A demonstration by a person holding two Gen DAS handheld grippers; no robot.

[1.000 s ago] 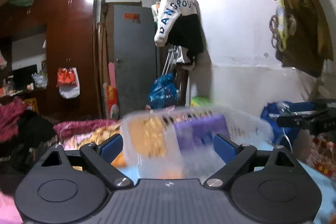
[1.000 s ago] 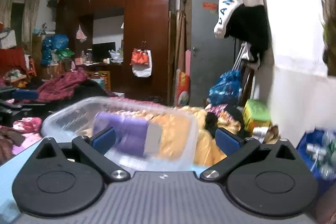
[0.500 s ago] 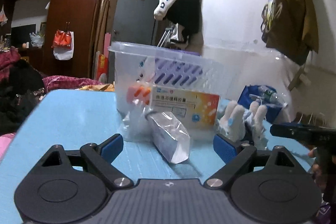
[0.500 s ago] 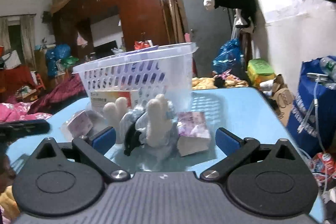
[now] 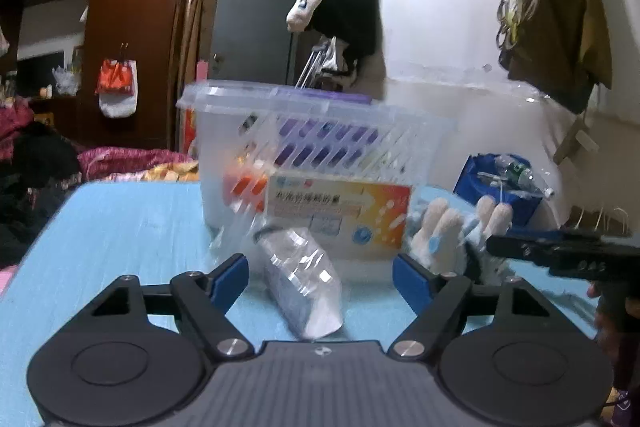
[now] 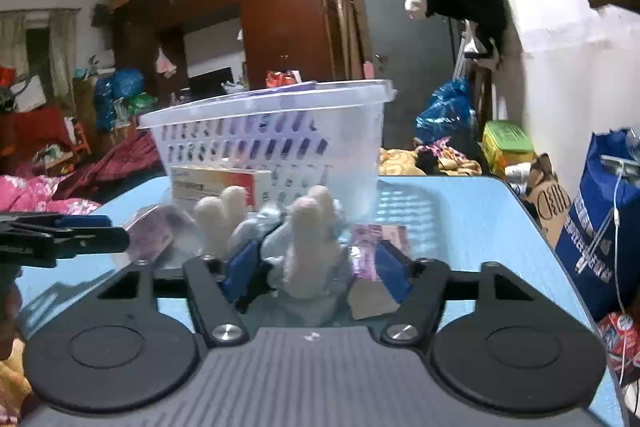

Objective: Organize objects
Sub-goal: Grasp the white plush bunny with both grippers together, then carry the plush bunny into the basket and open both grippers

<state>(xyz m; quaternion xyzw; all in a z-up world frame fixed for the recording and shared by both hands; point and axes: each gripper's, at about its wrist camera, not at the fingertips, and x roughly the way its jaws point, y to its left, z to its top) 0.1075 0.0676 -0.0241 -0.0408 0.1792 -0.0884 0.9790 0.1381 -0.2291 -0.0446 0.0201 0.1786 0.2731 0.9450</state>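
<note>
A clear plastic basket stands on the blue table, also in the right wrist view. A medicine box leans against it. A clear plastic packet lies between the fingers of my open left gripper. A white and blue glove with upright fingers lies between the fingers of my open right gripper; it also shows in the left wrist view. A pink packet lies beside the glove, and another to the left.
A blue bag stands off the table's right edge. A bed with clothes is on the left. A wardrobe and a door are behind. The other gripper shows at each view's edge.
Both grippers dropped from looking over the basket down to table level and moved forward. The left now straddles the clear packet, the right straddles the glove, with its fingers closer together.
</note>
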